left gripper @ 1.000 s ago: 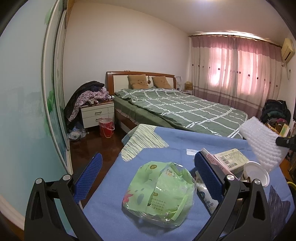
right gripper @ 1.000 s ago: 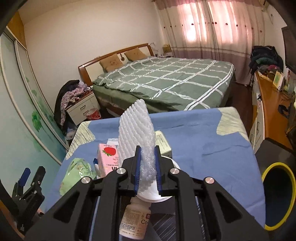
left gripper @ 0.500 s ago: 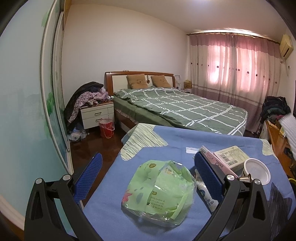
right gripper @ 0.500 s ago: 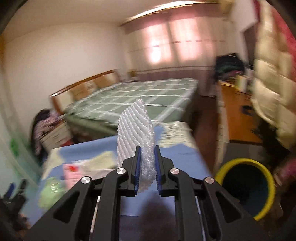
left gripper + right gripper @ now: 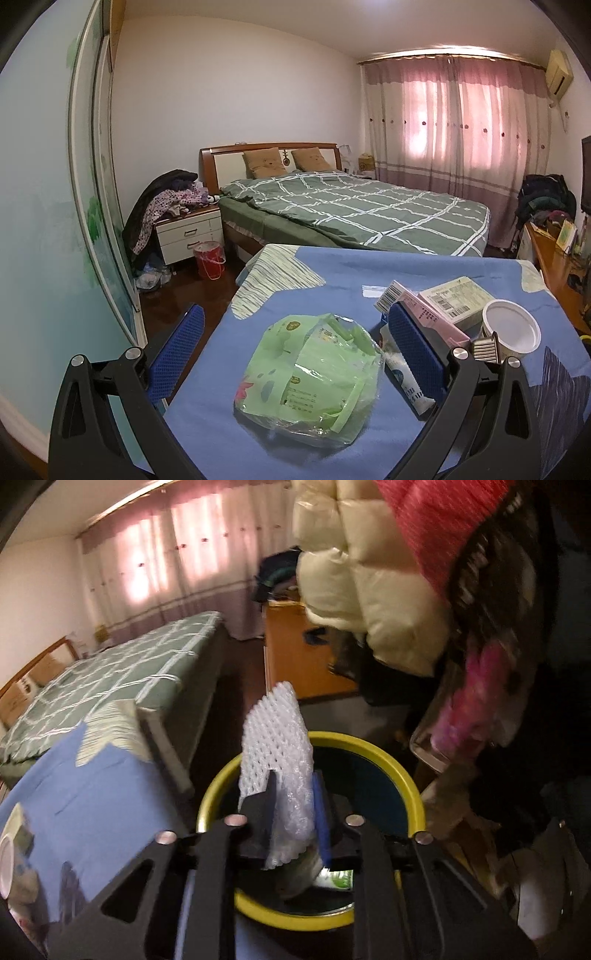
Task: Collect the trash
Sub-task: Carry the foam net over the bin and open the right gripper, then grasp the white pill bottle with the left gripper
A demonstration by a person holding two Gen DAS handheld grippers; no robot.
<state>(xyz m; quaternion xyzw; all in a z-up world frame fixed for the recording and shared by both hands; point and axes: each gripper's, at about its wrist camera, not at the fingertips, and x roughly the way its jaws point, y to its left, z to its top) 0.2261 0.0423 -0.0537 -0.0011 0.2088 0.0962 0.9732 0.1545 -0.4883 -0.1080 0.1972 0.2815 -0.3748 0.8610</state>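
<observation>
Over the round yellow-rimmed trash bin (image 5: 384, 760), seen only by the right wrist camera, the right gripper (image 5: 295, 812) tilts downward with its jaws opening around a white foam-mesh sleeve (image 5: 277, 738), which still stands between the blue pads above the bin's mouth. On the blue-clothed table (image 5: 332, 269), shown fully only by the left wrist camera, the left gripper (image 5: 291, 350) hangs wide open and empty, flanking a crumpled green plastic wrapper (image 5: 310, 376), with a pink carton (image 5: 428, 314), white plastic lid (image 5: 511, 330) and labelled box (image 5: 458, 299) beside it.
</observation>
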